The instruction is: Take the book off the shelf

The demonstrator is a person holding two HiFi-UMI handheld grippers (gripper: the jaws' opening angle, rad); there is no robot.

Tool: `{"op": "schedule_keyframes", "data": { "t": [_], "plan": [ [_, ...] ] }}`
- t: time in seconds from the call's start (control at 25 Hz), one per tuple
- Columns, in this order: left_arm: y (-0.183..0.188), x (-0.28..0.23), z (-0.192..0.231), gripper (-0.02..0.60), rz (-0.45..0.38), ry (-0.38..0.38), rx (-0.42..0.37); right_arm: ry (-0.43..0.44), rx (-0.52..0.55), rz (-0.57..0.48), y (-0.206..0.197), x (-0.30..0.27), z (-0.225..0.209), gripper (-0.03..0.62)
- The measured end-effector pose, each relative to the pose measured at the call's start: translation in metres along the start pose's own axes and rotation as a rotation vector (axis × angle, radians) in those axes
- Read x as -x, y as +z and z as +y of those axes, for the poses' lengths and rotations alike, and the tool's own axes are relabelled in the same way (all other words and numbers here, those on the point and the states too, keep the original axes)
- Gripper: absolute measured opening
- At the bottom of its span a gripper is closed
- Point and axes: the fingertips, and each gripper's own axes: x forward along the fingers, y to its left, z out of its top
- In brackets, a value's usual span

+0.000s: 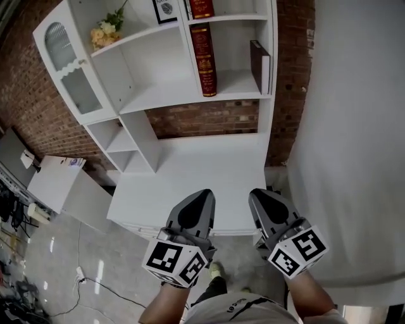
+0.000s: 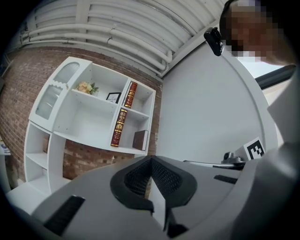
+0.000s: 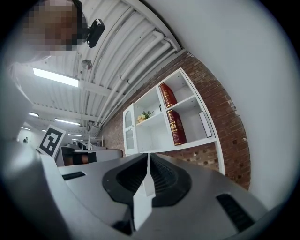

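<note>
Book (image 1: 204, 60) stands on shelf (image 1: 166, 95); upper book (image 1: 201, 8) cut off.

Head view looks steeply down, gripper views level; all share the shelf (image 1: 166, 81).

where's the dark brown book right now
In the head view the dark brown book stands at the right end of the lower right compartment of the white shelf, against its side wall, apart from the red book at the left end.
</note>
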Motion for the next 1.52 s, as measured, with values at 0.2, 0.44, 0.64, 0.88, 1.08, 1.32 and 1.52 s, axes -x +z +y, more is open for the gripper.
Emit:
{"op": "schedule_keyframes", "data": {
  "t": [0.2, 0.44, 0.64, 0.88, 1.08, 1.32, 1.52],
  "plan": [
    [0.012, -0.034, 0.046, 0.011, -0.016, -0.037, -0.012, -0.028, 0.019, -0.002, -0.001, -0.057, -0.012, 0.02],
    [0.021, -0.071, 0.097, 0.012, -0.011, -0.091, -0.016, -0.085, 0.048, -0.003, -0.004, -0.123, -0.028, 0.02],
    [0.031, -0.093, 0.133, 0.012, -0.027, -0.127, -0.025, -0.149, 0.093, -0.005, -0.007, -0.178, -0.047, 0.021],
    [0.04, -0.116, 0.16, 0.012, -0.047, -0.127, -0.018, -0.202, 0.13, -0.027, 0.007, -0.231, -0.078, 0.038],
    [0.044, -0.14, 0.175, 0.011, -0.042, -0.092, -0.03, -0.228, 0.176, -0.033, 0.016, -0.28, -0.111, 0.161],
    [0.064, -0.164, 0.185, 0.012, -0.067, -0.023, -0.065, -0.258, 0.233, -0.031, 0.025, -0.338, -0.154, 0.254],
    [0.072, -0.18, 0.188, 0.012, -0.073, 0.013, -0.087, -0.257, 0.232, -0.035, 0.027, -0.369, -0.175, 0.291]
  ]
}}
